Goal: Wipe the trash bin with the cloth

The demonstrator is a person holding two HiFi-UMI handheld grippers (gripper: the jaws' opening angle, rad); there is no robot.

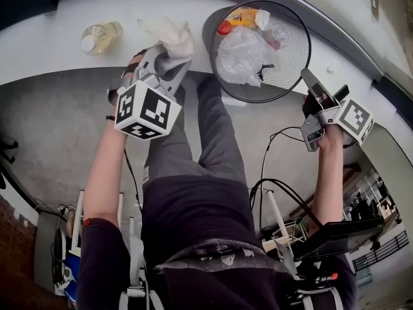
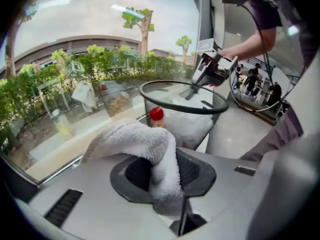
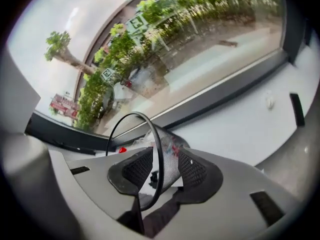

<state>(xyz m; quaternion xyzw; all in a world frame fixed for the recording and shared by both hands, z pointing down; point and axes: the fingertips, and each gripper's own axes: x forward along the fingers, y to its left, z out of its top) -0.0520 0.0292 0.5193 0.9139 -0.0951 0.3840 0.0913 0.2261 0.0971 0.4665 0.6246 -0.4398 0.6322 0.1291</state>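
The left gripper (image 1: 166, 62) is clenching the white cloth (image 1: 171, 36) above the desk (image 1: 45, 41), just left of the trash bin (image 1: 292, 51), keeping it ready for wiping. The right gripper (image 1: 312, 81) is straddling the bin's rim at the desk's near edge with its jaws parted (not pinching it), probably placed there to steady the bin.

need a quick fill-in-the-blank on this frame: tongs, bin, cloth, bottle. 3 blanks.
1. The left tongs are shut on a white ____.
2. The right tongs stand open astride the trash bin, with its ____ between them.
3. In the head view, the bottle lies to the trash bin's ____.
Missing words: cloth; rim; left.
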